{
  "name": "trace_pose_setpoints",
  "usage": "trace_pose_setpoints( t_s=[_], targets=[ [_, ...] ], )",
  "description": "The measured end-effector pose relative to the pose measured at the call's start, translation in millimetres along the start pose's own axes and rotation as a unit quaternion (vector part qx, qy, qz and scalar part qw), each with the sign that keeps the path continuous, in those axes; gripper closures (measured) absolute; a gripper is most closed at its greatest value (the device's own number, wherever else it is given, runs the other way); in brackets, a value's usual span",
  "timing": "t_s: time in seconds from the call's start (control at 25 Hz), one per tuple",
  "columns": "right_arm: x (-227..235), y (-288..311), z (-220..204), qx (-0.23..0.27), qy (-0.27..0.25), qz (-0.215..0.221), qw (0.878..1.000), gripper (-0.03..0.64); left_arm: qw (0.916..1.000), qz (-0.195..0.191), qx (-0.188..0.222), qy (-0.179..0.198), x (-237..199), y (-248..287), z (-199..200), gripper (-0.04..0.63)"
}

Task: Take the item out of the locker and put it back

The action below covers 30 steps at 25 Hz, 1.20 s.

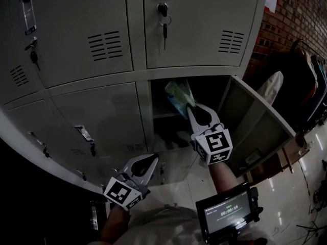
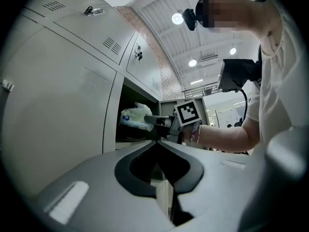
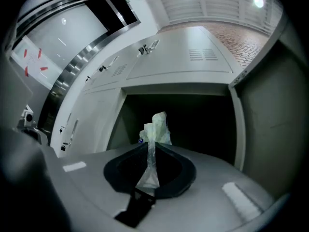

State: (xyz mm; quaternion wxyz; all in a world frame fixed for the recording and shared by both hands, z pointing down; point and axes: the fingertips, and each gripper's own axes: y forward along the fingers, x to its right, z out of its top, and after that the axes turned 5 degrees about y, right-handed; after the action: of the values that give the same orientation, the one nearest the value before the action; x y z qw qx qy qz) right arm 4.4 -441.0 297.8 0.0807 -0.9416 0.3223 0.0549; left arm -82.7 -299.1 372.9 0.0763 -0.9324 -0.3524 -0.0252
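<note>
Right gripper (image 1: 190, 107) clamped shut on thin edge of pale plastic bag (image 1: 178, 92). Bag sits at mouth of open locker compartment (image 1: 166, 129), 12 o'clock from gripper. Open door (image 1: 255, 129) at 3 o'clock. Left gripper (image 1: 152, 160) at 7 o'clock, jaws together, empty.

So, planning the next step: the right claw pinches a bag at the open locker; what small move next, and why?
Probably, if the plastic bag is going back, ease the right claw a little deeper into the open compartment before releasing. It is shut on the bag, which hangs at the opening, resting on nothing visible; the door stands wide.
</note>
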Motion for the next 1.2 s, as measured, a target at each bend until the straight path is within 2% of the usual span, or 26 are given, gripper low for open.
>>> trace_pose_setpoints(
  t_s=[0.24,0.36,0.4,0.48,0.6,0.68,0.76,0.8,0.84,0.88,0.92,1.08,1.2],
  targets=[
    [2,35,-55,-0.068,0.017,-0.006,0.998,0.589,1.0000,0.007,-0.004,-0.003,-14,4,-3,0.591],
    [2,36,-64,-0.071,0.008,-0.012,0.997,0.581,0.9999,0.008,-0.007,-0.007,-17,4,-6,0.591],
    [1,37,-64,-0.068,0.009,-0.010,0.998,0.556,0.9999,0.011,-0.008,-0.008,-19,3,-7,0.591],
    [0,40,-61,-0.060,0.010,-0.003,0.998,0.440,0.9997,0.018,-0.006,-0.013,-25,2,-8,0.591],
    [2,36,-43,-0.026,0.017,-0.005,1.000,0.361,0.9995,0.024,0.000,-0.020,-31,1,-5,0.591],
    [3,24,-18,0.012,0.027,-0.014,0.999,0.322,0.9995,0.025,-0.001,-0.017,-34,0,-4,0.591],
    [0,3,6,0.048,0.043,-0.017,0.998,0.322,0.9995,0.028,0.000,-0.016,-38,-4,-3,0.591],
    [-3,-8,12,0.058,0.050,-0.017,0.997,0.329,0.9994,0.031,0.001,-0.018,-41,-6,-3,0.591],
    [-7,-20,13,0.062,0.053,-0.017,0.997,0.367,0.9992,0.034,0.002,-0.019,-43,-9,-3,0.591],
    [-11,-31,11,0.062,0.053,-0.018,0.996,0.469,0.9991,0.037,0.003,-0.020,-46,-12,-2,0.591],
    [-16,-39,5,0.058,0.051,-0.018,0.997,0.617,0.9990,0.039,0.004,-0.020,-47,-14,-2,0.591],
    [-43,-54,-30,0.014,0.054,0.003,0.998,0.612,0.9989,0.040,0.009,-0.021,-50,-22,2,0.591],
    [-64,-60,-39,-0.002,0.071,0.013,0.997,0.613,0.9992,0.034,0.012,-0.019,-47,-30,8,0.591]
  ],
)
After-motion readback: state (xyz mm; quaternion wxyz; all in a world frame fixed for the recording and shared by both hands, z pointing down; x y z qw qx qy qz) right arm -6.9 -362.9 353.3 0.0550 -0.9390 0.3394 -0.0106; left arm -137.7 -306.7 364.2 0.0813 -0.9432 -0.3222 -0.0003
